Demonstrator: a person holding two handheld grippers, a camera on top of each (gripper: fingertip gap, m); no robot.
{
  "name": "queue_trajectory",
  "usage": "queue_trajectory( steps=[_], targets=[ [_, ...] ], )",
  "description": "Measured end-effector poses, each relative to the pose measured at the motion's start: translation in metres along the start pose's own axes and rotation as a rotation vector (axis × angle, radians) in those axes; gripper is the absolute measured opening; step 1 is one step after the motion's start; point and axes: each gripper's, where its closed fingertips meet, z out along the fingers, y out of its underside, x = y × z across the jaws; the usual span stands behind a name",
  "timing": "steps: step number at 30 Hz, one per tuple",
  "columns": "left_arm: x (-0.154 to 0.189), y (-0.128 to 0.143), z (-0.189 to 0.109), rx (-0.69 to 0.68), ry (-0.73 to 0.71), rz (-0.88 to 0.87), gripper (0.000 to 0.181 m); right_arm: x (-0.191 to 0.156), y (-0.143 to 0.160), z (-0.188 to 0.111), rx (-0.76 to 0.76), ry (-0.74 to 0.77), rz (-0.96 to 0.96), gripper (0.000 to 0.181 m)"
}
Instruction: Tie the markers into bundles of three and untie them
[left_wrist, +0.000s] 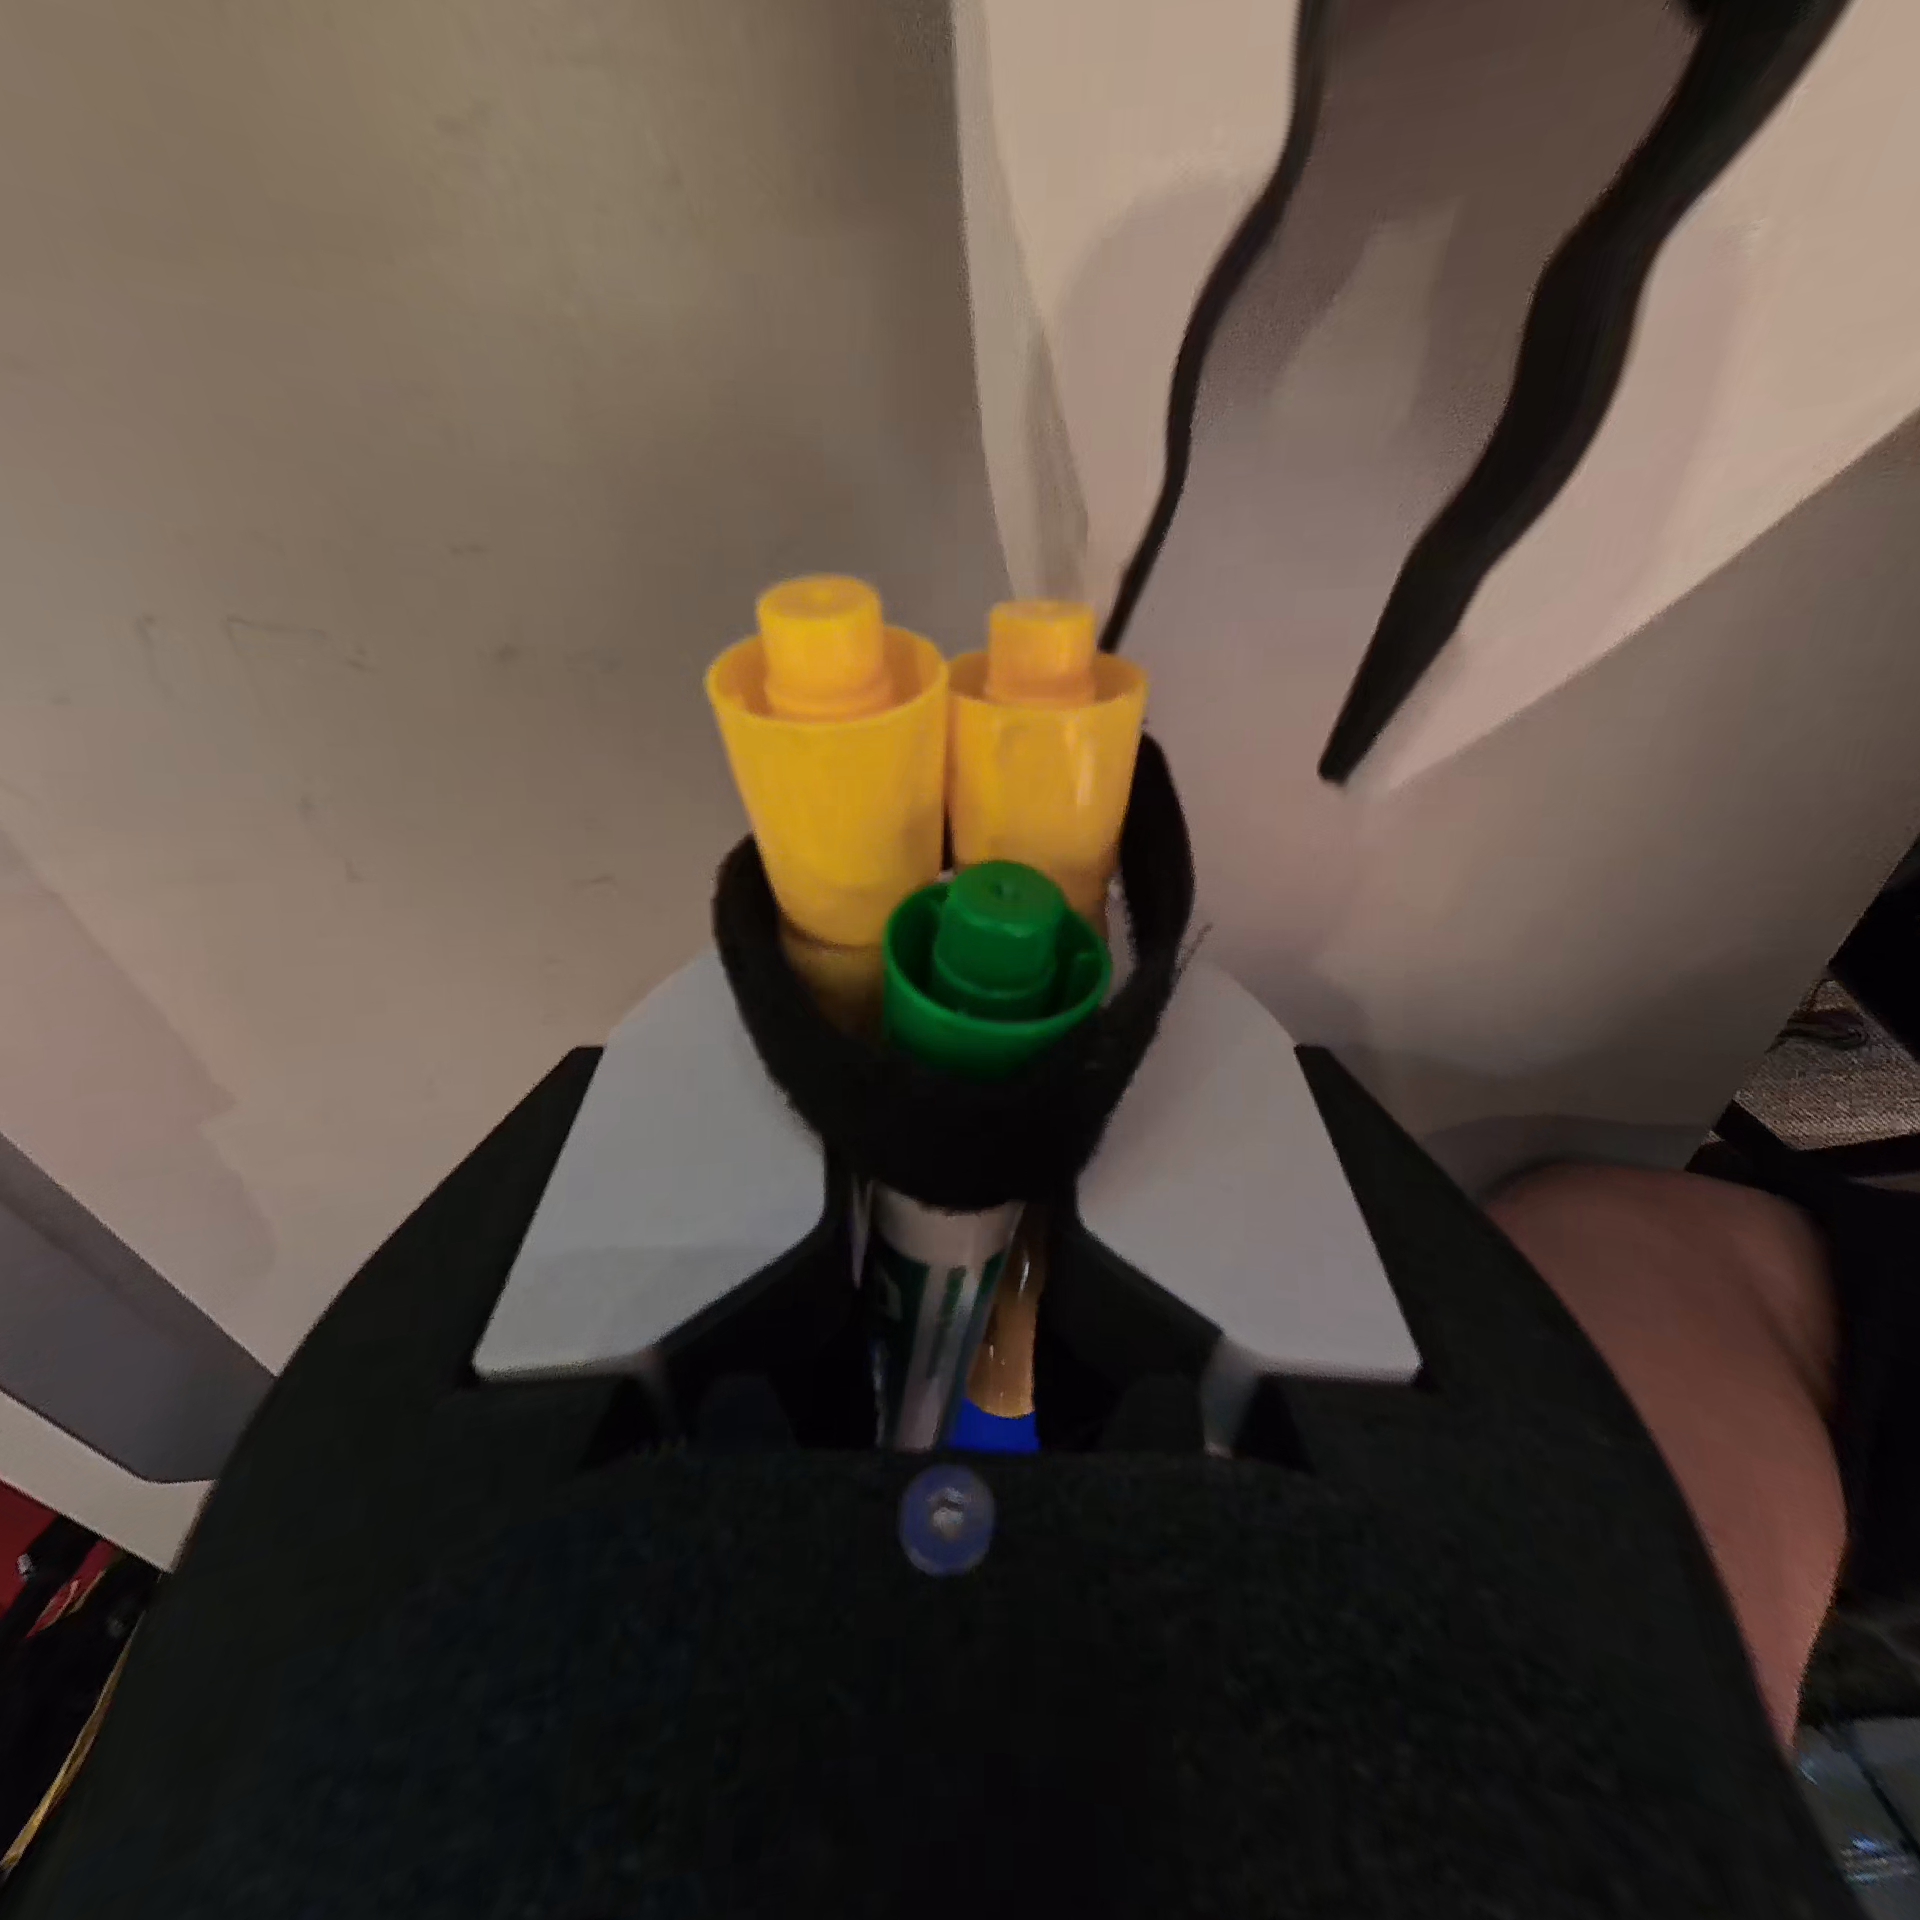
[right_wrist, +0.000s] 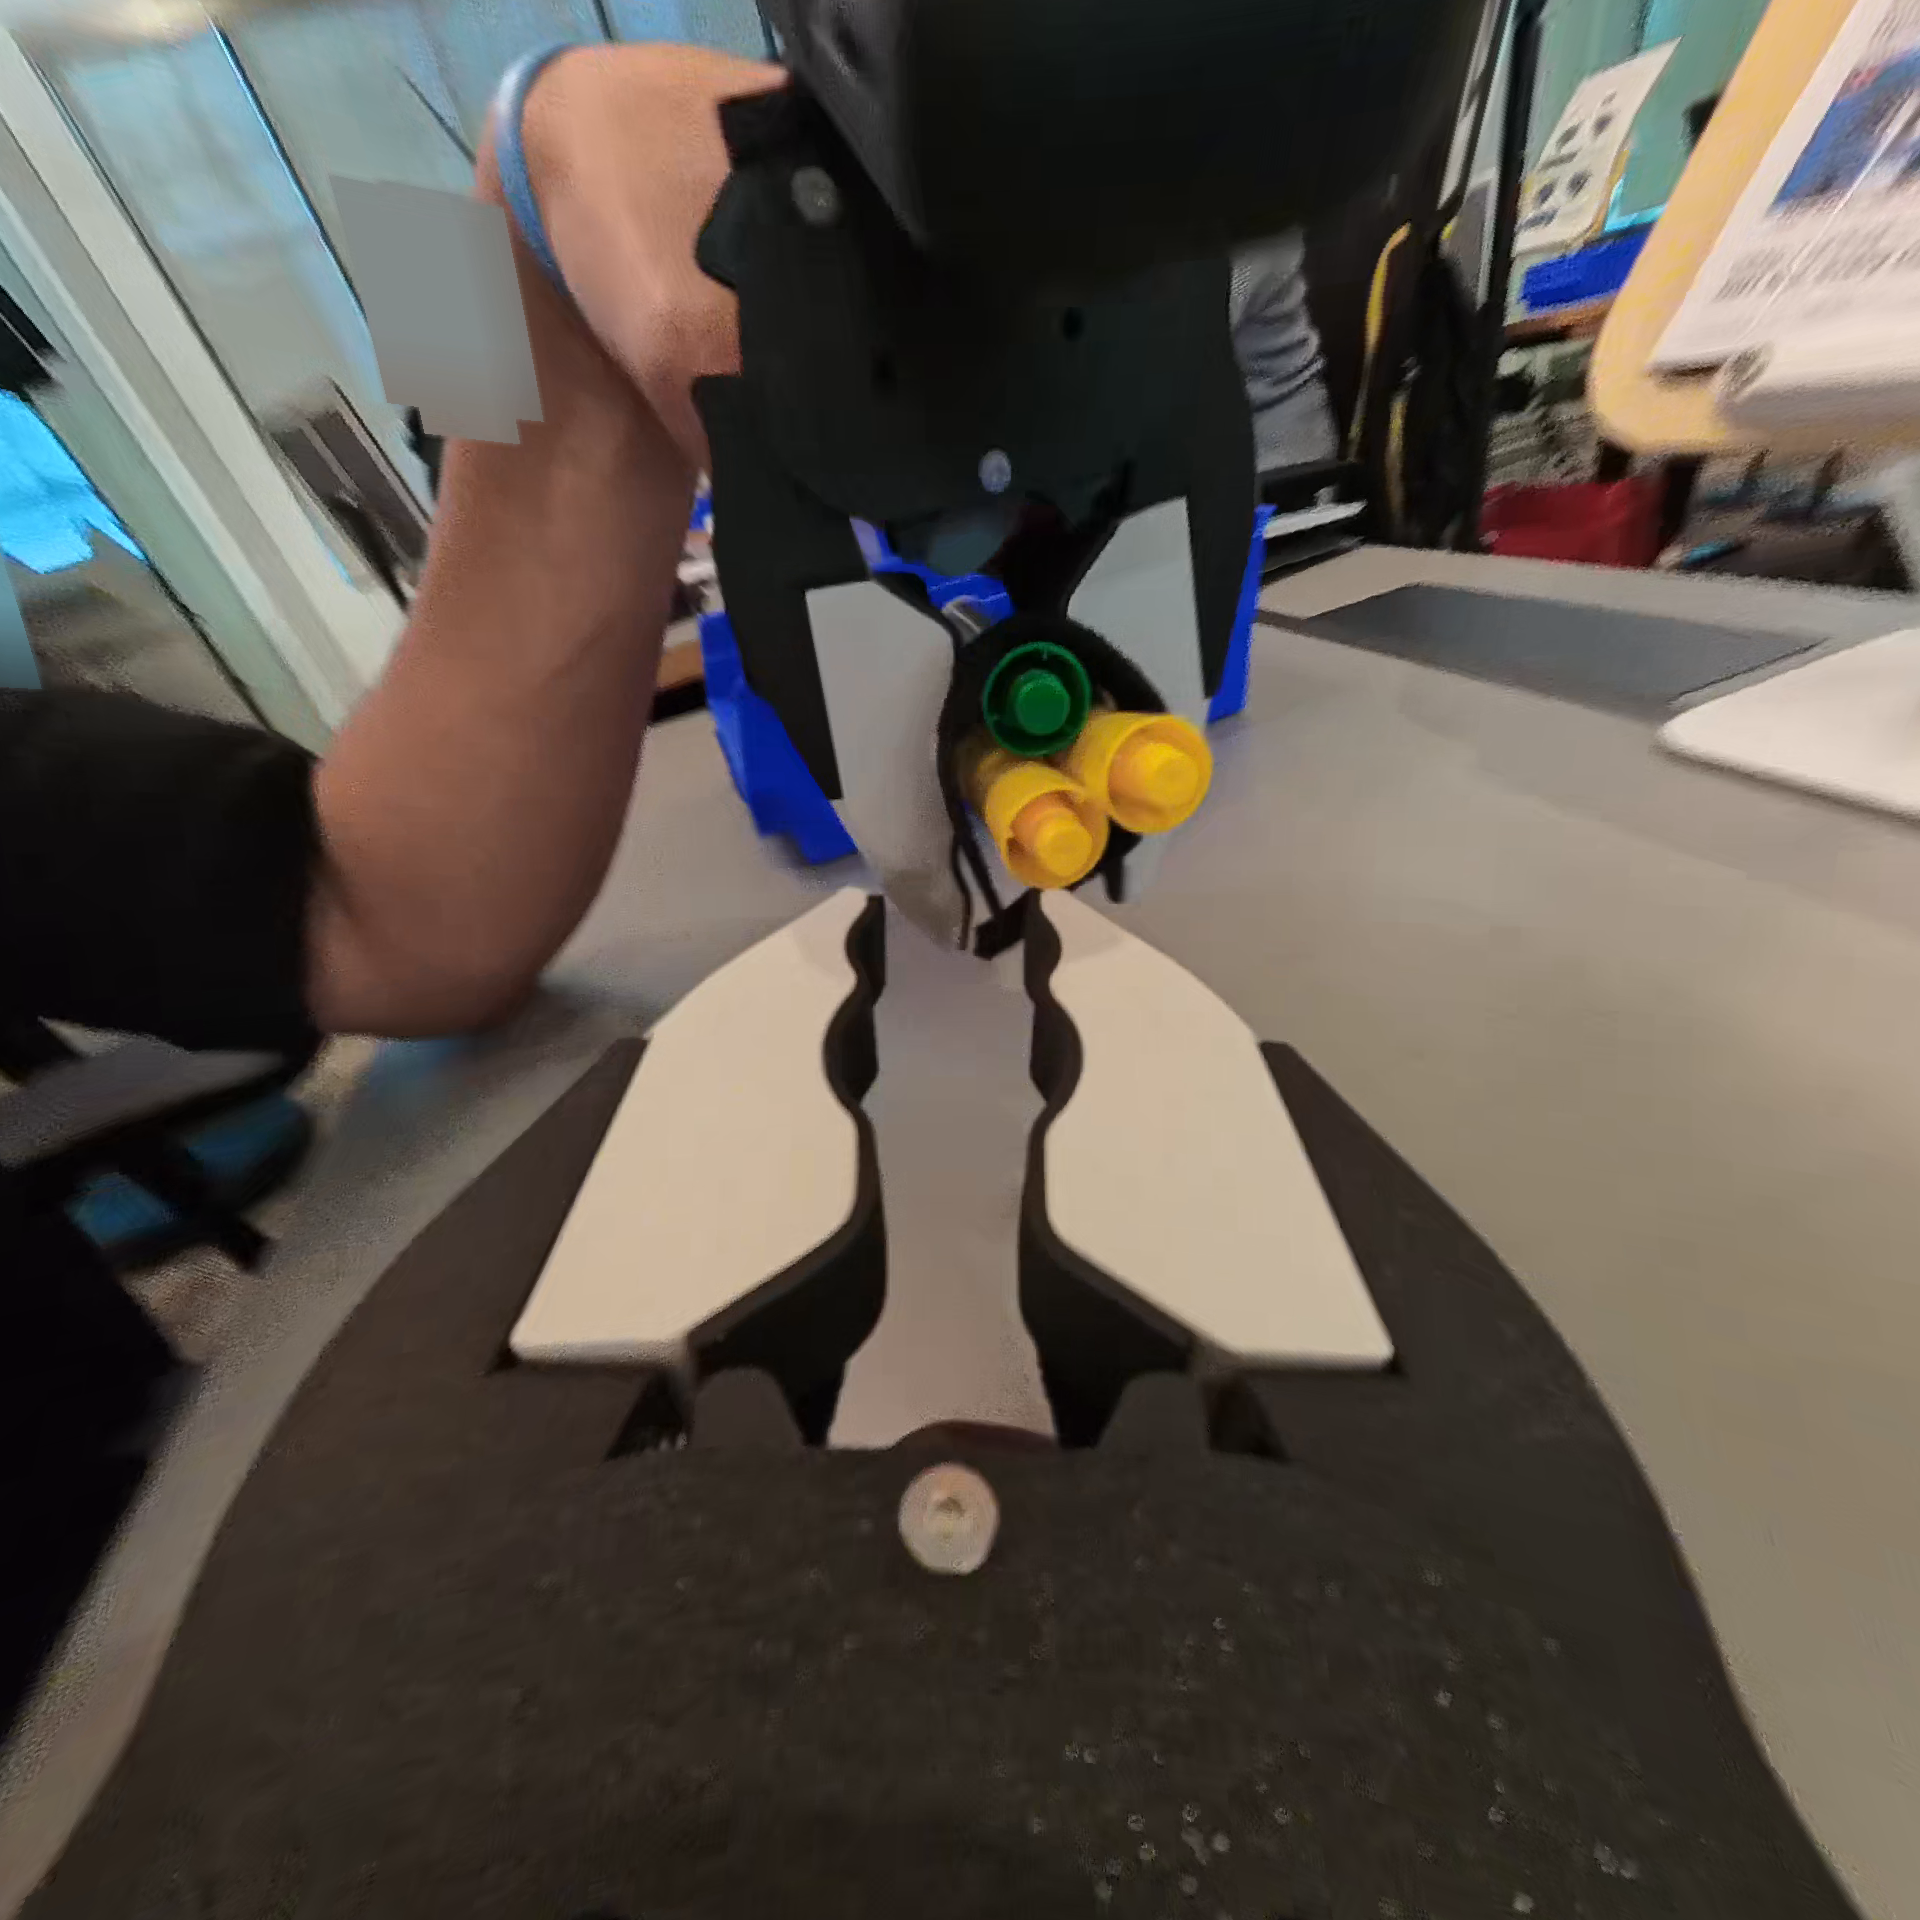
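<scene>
Markers (left_wrist: 940, 873) in a black strap (left_wrist: 935, 1122), clamped by left gripper (left_wrist: 951, 1049); right gripper (right_wrist: 954, 935) narrowly parted, empty.

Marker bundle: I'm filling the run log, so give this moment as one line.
left gripper: shut on marker bundle | black strap: wrapped round bundle | right gripper: open, empty, facing bundle | bundle above table

A grey table (right_wrist: 1455, 987) fills the middle of the right wrist view. At its far edge stands a blue bin (right_wrist: 769, 748), and a dark mat (right_wrist: 1538, 639) lies flat on the table to the right of the bin. Beyond the table's far right corner sits a red bag (right_wrist: 1569, 520).
</scene>
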Motion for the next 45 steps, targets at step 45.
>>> queue_trajectory(
  steps=[45],
  targets=[
    [0.014, -0.016, 0.01, -0.028, 0.032, 0.078, 0.041, 0.007, -0.025, -0.021, -0.124, 0.07, -0.306, 0.022]
  ],
)
